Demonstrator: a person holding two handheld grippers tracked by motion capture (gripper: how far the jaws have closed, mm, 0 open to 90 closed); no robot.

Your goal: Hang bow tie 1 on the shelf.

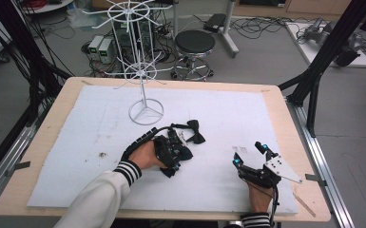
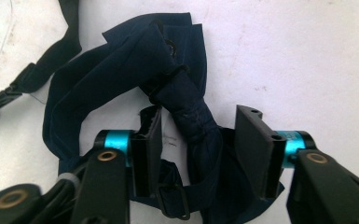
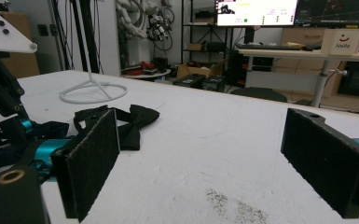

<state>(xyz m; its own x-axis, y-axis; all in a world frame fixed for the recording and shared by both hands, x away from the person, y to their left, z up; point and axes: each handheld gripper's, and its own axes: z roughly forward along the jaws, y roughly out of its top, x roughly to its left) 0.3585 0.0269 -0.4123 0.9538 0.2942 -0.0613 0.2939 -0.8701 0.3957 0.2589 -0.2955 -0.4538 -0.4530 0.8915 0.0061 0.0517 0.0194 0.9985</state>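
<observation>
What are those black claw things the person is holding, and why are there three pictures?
They are tongs, one in each hand. One picture looks down from above; the other two come from little cameras riding on the tongs. On the white table cover stand a white wire rack and lie two bow ties. The left tongs reach around the knot of the dark blue bow tie, but the pads are not squeezing it yet. A black bow tie lies nearby. The right tongs are wide open, holding nothing, just waiting over the table.
</observation>
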